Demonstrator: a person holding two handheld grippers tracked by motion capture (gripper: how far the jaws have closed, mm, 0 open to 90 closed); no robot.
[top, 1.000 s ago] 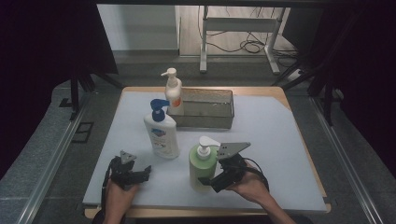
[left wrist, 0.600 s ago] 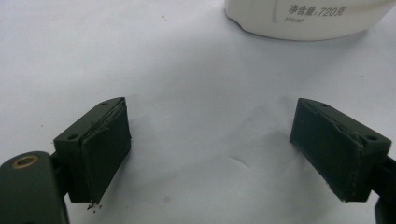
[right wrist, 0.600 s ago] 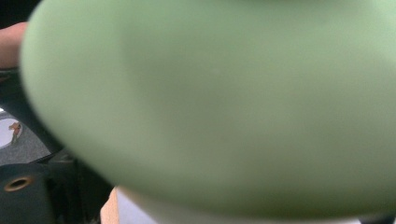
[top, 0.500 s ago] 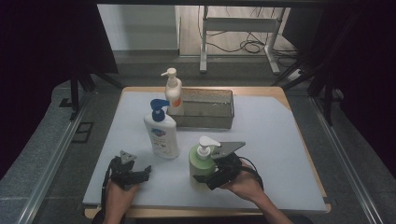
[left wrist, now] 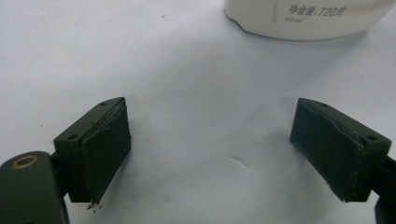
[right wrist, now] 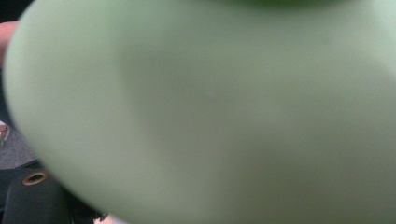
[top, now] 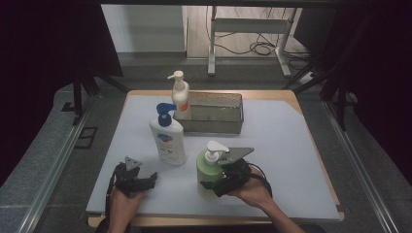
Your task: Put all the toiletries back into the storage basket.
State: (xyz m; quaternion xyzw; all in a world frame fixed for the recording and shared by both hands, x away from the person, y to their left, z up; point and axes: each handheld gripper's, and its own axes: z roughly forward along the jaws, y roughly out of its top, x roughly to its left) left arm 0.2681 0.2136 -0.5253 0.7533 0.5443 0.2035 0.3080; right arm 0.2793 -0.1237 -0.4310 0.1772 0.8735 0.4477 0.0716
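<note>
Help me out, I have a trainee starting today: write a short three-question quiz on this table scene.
1. True or false: the left gripper has its jaws shut.
2. What colour is the pump head of the white bottle standing nearest the left gripper?
3. Which thing stands closest to the person's edge of the table?
A. the white bottle
B. the green bottle
C. the metal tray

Key
1. False: the jaws stand wide apart over bare table, with nothing between them.
2. Blue.
3. B.
</note>
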